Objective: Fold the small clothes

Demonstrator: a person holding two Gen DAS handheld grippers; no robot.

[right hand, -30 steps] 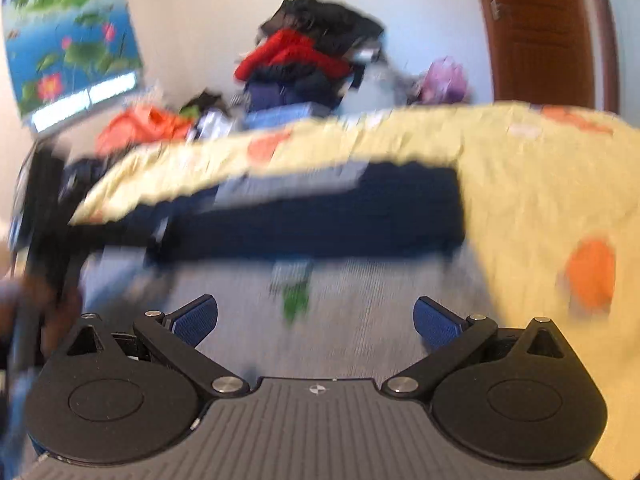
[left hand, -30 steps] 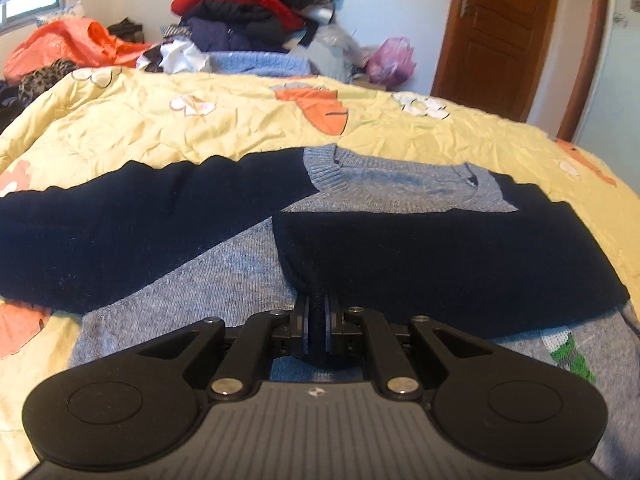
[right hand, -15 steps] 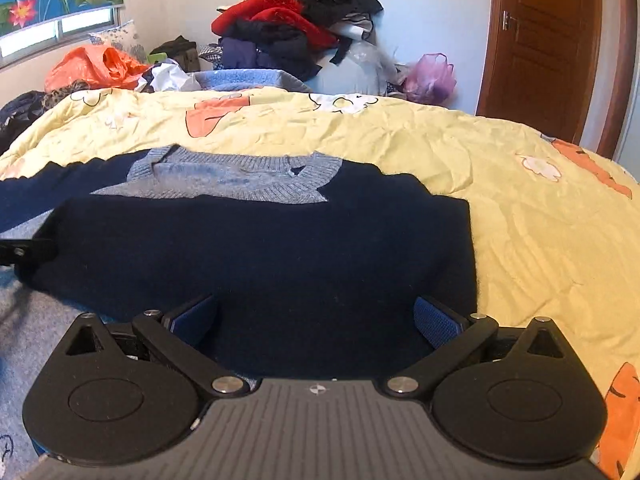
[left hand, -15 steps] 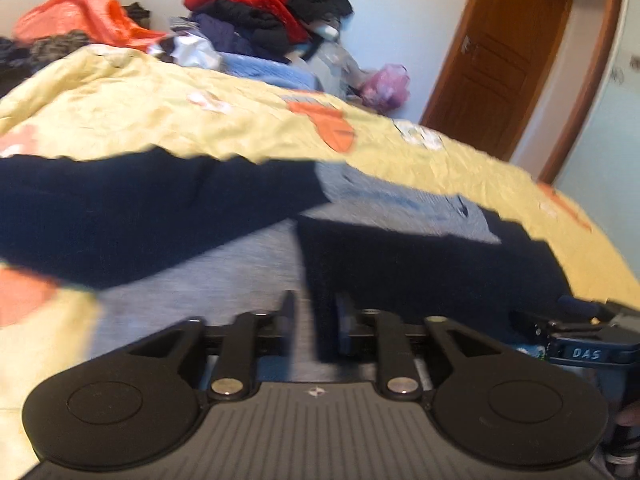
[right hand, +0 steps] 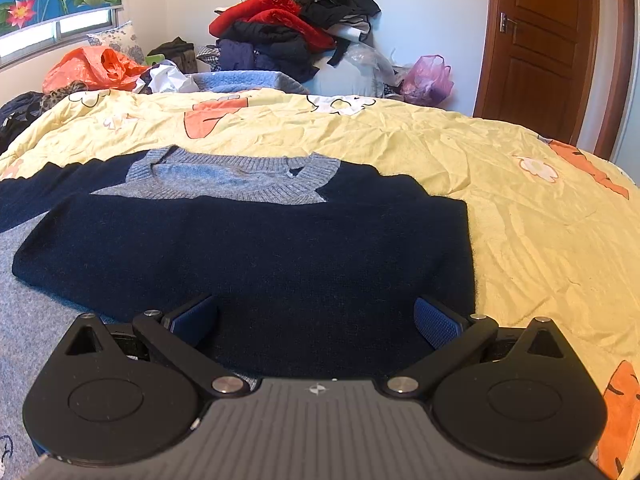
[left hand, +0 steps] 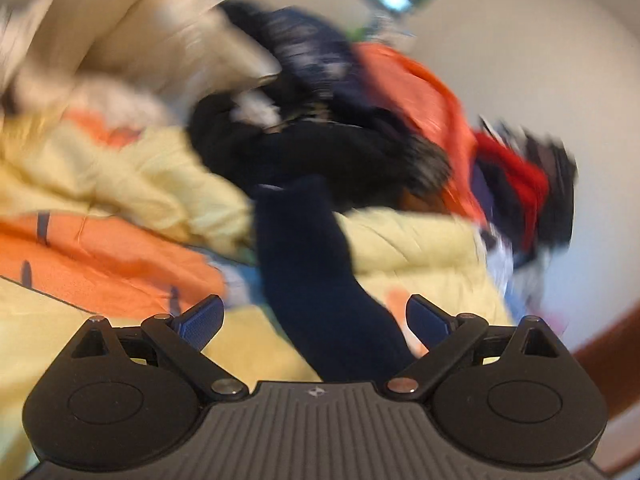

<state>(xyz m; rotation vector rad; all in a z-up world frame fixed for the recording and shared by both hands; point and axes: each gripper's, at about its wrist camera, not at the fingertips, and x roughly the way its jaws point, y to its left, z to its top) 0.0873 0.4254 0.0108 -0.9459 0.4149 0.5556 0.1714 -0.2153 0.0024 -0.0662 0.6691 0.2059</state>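
One sleeve folded, the other still out.
Sweater (right hand: 248, 248) lies on the bed (right hand: 520, 200); right claw (right hand: 316, 322) spread and empty, left claw (left hand: 316, 320) spread over what is probably the unfolded sleeve (left hand: 316, 280), though blurred.

Left wrist view: mounted behind the left gripper (left hand: 314, 322), looking forward between its spread fingers. Rolled to one side and heavily blurred. Faces along the outstretched navy sleeve (left hand: 316, 280) across the yellow quilt (left hand: 160, 184), toward a dark heap of clothes and an orange bag (left hand: 420, 92) by the wall.

Right wrist view: mounted behind the right gripper (right hand: 316, 320), level and sharp. Sits low and close over the folded sleeve of the sweater (right hand: 248, 240), facing across the bed to the clothes pile (right hand: 296, 28), window and wooden door (right hand: 548, 44).

Shared: the quilt, the navy sleeves, the orange bag (right hand: 92, 68), the red garment in the pile.
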